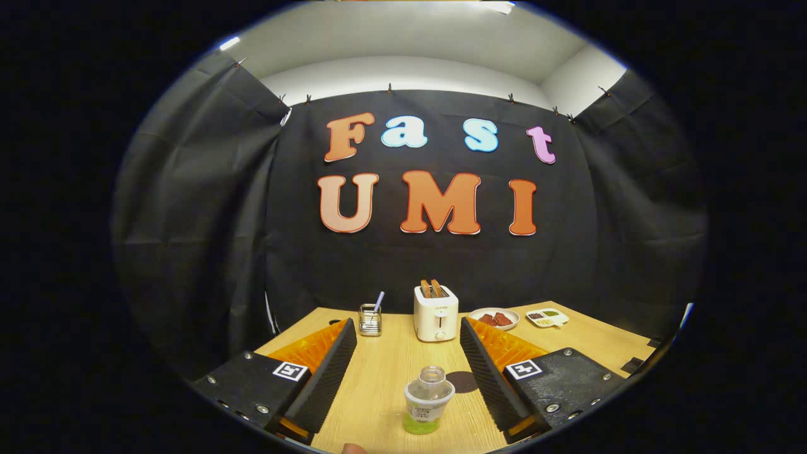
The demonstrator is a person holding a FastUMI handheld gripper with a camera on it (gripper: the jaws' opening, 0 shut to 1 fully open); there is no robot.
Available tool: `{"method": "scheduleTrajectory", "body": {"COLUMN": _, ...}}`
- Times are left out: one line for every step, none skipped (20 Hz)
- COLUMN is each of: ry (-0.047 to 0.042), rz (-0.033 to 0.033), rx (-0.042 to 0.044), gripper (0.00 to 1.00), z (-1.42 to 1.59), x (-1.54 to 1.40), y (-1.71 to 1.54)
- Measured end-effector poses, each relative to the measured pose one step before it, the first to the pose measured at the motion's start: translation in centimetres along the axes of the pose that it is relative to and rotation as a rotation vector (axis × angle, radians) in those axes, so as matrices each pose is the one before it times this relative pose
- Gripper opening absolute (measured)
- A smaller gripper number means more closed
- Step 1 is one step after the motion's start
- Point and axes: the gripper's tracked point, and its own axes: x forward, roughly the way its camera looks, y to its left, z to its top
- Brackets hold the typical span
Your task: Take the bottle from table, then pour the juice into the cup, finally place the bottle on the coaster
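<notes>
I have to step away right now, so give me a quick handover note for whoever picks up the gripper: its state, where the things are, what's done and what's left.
Gripper: open, fingers spread wide, holding nothing.
Bottle: upright on the table, uncapped, between the fingers, touched by neither; a little green juice at the bottom.
Coaster: dark disc just beyond the bottle, beside the right finger.
Cup: clear glass with a straw, farther back, beside the toaster.
Done: lined up on the bottle.
Left: grasp, pour into the cup, set the bottle on the coaster.

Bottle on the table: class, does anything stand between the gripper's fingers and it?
No. The bottle stands upright between the open gripper's fingers, touching neither. The toaster and cup lie beyond.
</notes>
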Motion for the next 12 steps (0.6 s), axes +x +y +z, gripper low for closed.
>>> {"method": "scheduleTrajectory", "body": {"ry": 0.0167, "rz": -0.00678, "rx": -0.00706, "gripper": 0.98, "z": -1.317, "x": 0.457, "y": -0.128}}
{"method": "scheduleTrajectory", "body": {"ry": 0.00826, "rz": -0.00421, "rx": -0.00667, "gripper": 0.99, "z": -1.0, "x": 0.331, "y": -0.18}}
{"method": "scheduleTrajectory", "body": {"ry": 0.00458, "rz": -0.00049, "rx": -0.00644, "gripper": 0.99, "z": -0.781, "x": 0.203, "y": -0.022}}
{"method": "scheduleTrajectory", "body": {"ry": 0.00847, "rz": 0.00349, "rx": -0.00447, "gripper": 0.98, "z": -0.907, "x": 0.274, "y": 0.027}}
{"method": "scheduleTrajectory", "body": {"ry": 0.01203, "rz": 0.00145, "rx": -0.00148, "gripper": 0.98, "z": -1.112, "x": 0.345, "y": -0.097}}
{"method": "scheduleTrajectory", "body": {"ry": 0.01294, "rz": -0.00076, "rx": 0.00159, "gripper": 0.98, "z": -0.858, "x": 0.273, "y": -0.119}}
{"method": "scheduleTrajectory", "body": {"ry": 0.01272, "rz": -0.00519, "rx": 0.00304, "gripper": 0.98, "z": -0.875, "x": 0.237, "y": -0.225}}
{"method": "scheduleTrajectory", "body": {"ry": 0.0073, "rz": -0.00286, "rx": 0.00273, "gripper": 0.98, "z": -0.693, "x": 0.224, "y": -0.208}}
{"method": "scheduleTrajectory", "body": {"ry": 0.00656, "rz": -0.00062, "rx": 0.00151, "gripper": 0.99, "z": -0.85, "x": 0.244, "y": -0.168}}
{"method": "scheduleTrajectory", "body": {"ry": 0.00715, "rz": 0.00031, "rx": 0.00117, "gripper": 0.99, "z": -0.812, "x": 0.258, "y": -0.101}}
{"method": "scheduleTrajectory", "body": {"ry": 0.01223, "rz": -0.00314, "rx": -0.00054, "gripper": 0.99, "z": -0.9, "x": 0.244, "y": -0.163}}
{"method": "scheduleTrajectory", "body": {"ry": 0.01494, "rz": -0.00337, "rx": -0.00088, "gripper": 0.99, "z": -0.816, "x": 0.288, "y": -0.126}}
